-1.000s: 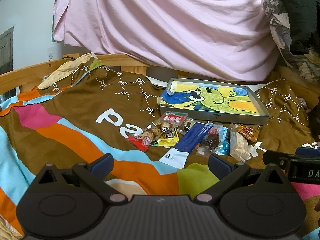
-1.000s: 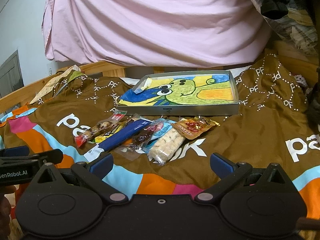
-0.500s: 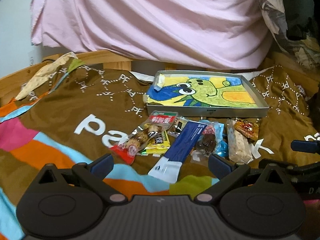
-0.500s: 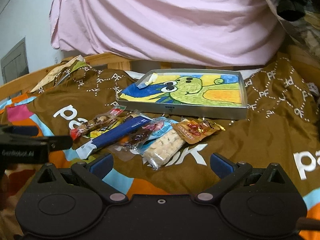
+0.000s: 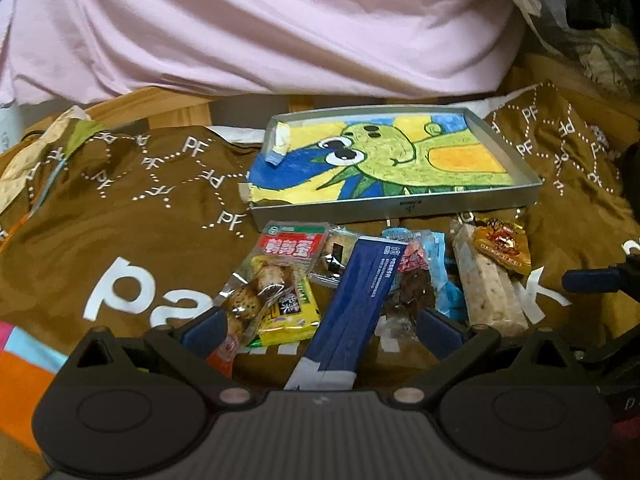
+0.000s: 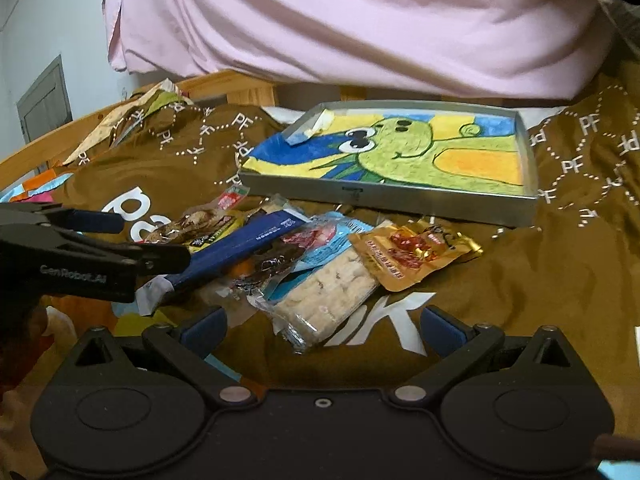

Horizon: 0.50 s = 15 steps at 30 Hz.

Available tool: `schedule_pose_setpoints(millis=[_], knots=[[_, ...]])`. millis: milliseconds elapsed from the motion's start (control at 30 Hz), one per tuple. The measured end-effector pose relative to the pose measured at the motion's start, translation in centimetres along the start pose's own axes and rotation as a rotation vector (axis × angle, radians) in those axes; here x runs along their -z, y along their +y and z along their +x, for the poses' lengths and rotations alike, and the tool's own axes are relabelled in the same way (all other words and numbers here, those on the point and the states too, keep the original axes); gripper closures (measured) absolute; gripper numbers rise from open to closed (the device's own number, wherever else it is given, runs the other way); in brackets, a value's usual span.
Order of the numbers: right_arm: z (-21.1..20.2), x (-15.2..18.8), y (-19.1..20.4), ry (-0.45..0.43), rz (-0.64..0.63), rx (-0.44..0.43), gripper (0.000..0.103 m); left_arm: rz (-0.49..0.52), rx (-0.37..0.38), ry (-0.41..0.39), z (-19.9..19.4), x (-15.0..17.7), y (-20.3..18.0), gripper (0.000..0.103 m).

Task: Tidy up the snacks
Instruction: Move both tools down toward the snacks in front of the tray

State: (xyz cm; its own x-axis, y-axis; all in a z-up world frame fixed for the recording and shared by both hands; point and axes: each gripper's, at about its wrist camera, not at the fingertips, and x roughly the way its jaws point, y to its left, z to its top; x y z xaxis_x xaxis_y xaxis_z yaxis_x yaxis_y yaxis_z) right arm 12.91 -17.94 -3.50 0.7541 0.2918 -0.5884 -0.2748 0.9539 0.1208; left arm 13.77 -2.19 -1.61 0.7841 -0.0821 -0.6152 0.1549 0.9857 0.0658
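While the left gripper (image 5: 318,326) and the right gripper (image 6: 322,326) both hover with jaws spread wide and empty, the heap of snack packets, among them a long dark-blue foil packet (image 5: 356,288), lies on the brown printed bedspread (image 5: 120,200) just in front of the shallow grey metal tray (image 5: 394,206) with a green cartoon drawing

Bedroom: bedspread (image 5: 120,216), wooden bedframe (image 6: 224,84)

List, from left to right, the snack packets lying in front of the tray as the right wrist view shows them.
Red-topped clear packet → long blue packet → dark snack in clear wrap → pale puffed-rice bar → orange foil packet.
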Motion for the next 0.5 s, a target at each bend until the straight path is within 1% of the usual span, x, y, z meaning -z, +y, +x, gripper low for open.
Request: schedule_pose_setpoints(millis=[100,233,300,433,500], knots=[[0.9,-0.3,0.1,0.016,0.002,0.001,0.001,0.019,0.009,0.013,0.9,-0.2,0.2,0.0],[1.6,-0.5,-0.2,0.031,0.044,-0.017,0.001,0.039,0.032,0.033,1.8,-0.2,0.6,0.001],[1.7,-0.5,-0.5,0.031,0.068,-0.025,0.002,0.052,0.063,0.038,2.1,-0.3,0.8,0.002],[1.8,-0.6,-0.8,0.03,0.109,-0.032,0.012,0.071,0.142,0.057,2.6,-0.4,1.1,0.007],[1.8,-0.7,-0.7,0.032,0.117,-0.037,0.014,0.088,0.193,0.071,3.0,-0.5,1.2,0.013]])
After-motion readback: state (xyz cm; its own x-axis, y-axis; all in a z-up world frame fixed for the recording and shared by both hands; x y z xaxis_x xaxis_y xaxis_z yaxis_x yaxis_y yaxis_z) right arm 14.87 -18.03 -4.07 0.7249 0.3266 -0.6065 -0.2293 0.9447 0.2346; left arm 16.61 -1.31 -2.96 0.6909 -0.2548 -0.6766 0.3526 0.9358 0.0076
